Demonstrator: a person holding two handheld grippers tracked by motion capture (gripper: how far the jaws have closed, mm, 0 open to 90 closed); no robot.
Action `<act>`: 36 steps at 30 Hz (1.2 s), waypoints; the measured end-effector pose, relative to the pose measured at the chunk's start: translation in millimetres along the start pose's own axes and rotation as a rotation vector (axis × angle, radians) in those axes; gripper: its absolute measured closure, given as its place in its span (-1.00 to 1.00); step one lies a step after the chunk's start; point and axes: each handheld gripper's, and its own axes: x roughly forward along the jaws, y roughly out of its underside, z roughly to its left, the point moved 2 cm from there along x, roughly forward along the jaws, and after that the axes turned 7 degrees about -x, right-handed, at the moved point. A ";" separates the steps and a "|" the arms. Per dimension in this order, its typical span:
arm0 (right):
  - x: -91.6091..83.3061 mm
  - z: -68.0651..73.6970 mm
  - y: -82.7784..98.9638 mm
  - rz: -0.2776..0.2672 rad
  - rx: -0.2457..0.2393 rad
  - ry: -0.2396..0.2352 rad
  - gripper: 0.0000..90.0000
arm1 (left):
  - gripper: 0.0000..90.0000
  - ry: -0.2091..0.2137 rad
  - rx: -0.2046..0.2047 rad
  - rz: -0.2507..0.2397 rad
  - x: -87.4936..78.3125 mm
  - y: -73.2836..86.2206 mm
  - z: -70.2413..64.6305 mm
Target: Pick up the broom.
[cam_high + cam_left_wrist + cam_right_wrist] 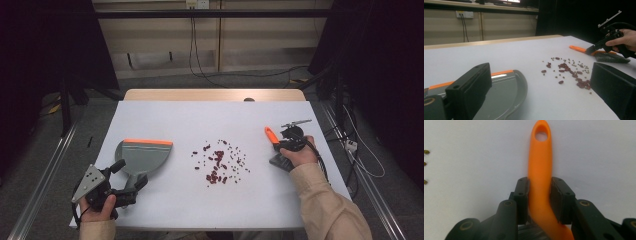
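Two tools are being readied for sweeping up the scattered beans [218,161] lying near the middle of the surface [210,117]. The right gripper [280,141] is clamping its fingers [522,195] on the orange handle of the brush [271,135], which is lying toward the right edge with its dark bristle head near the person's hand. The left gripper [131,181] is hovering with fingers [471,87] apart around the stem of the grey dustpan [141,156] (not yet pressing on it), near the left front corner. To do this step well, I judge the brush grip should be sitting squarely on the handle before lifting, so the bristles are not twisting, and the dustpan's orange lip should be facing the beans.
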 end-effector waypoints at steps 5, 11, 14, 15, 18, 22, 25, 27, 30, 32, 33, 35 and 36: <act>0.8 -3.2 -1.9 0.019 0.015 -0.028 0.52 | -0.91 0.005 0.004 0.003 1.4 -0.2 -0.4; 2.7 0.4 -7.3 0.058 -0.020 -0.001 0.57 | -0.91 0.012 0.008 0.004 3.8 -1.6 -2.2; 3.0 3.3 -8.7 0.072 -0.026 0.018 0.58 | -0.91 0.014 0.004 -0.001 4.3 -2.4 -3.1; 3.1 3.3 -8.6 0.070 -0.032 0.019 0.58 | -0.91 0.015 0.004 0.000 4.8 -2.3 -3.2; 3.1 3.7 -7.7 0.062 -0.035 0.026 0.59 | -0.91 0.016 0.007 0.008 5.8 -1.9 -3.2; 3.3 3.8 -8.7 0.068 -0.029 0.024 0.59 | -0.91 0.014 0.009 0.006 4.7 -2.8 -3.3; 3.1 3.6 -9.2 0.074 -0.028 0.022 0.59 | -0.91 0.009 0.006 -0.001 3.5 -3.4 -3.6; 3.1 3.9 -9.3 0.075 -0.029 0.027 0.59 | -0.91 0.007 0.003 -0.006 2.9 -4.2 -3.8; 2.7 1.7 -9.2 0.072 -0.017 0.009 0.59 | -0.91 0.004 0.004 -0.005 2.6 -4.5 -4.0; 2.1 1.1 -8.6 0.068 -0.009 0.004 0.59 | -0.91 0.004 0.001 -0.005 2.8 -4.1 -4.0; 2.2 0.3 -8.2 0.060 -0.010 -0.002 0.59 | -0.91 0.003 0.000 -0.005 2.9 -3.9 -4.1; 1.5 0.4 -7.6 0.055 -0.004 0.000 0.59 | -0.91 0.002 0.001 -0.002 2.5 -4.1 -4.1; 1.3 0.8 -7.2 0.048 -0.007 0.004 0.59 | -0.91 0.000 0.003 -0.003 2.2 -4.5 -4.0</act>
